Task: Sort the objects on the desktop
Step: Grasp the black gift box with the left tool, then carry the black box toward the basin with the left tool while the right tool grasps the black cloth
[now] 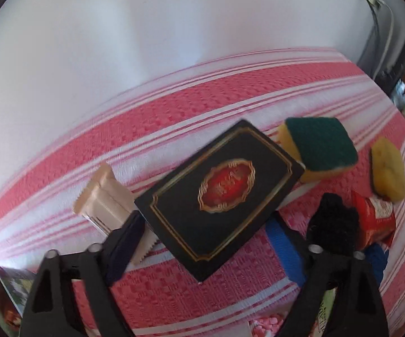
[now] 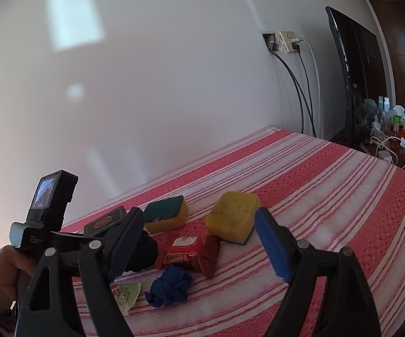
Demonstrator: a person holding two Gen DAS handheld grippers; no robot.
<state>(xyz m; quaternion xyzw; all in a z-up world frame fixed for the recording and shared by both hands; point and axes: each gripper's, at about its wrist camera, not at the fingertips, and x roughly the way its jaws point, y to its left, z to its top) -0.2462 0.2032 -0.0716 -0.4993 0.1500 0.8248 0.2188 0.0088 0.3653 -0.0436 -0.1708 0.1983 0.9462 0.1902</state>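
The striped cloth [image 1: 230,90] carries everything; the left gripper [image 1: 206,233] pinches the black box [image 1: 219,193] by its edges, tilted above the cloth, so it may slip out; the right gripper [image 2: 199,241], jaws spread, holds nothing above the red packet [image 2: 185,252] and could knock it.

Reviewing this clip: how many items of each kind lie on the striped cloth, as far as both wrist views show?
Sponges: 2, green-topped yellow sponge, plain yellow sponge
Boxes: 1, black box with red emblem
Snack packets: 3, beige, red, green-white
Cloth balls: 2, black, blue
Total: 8
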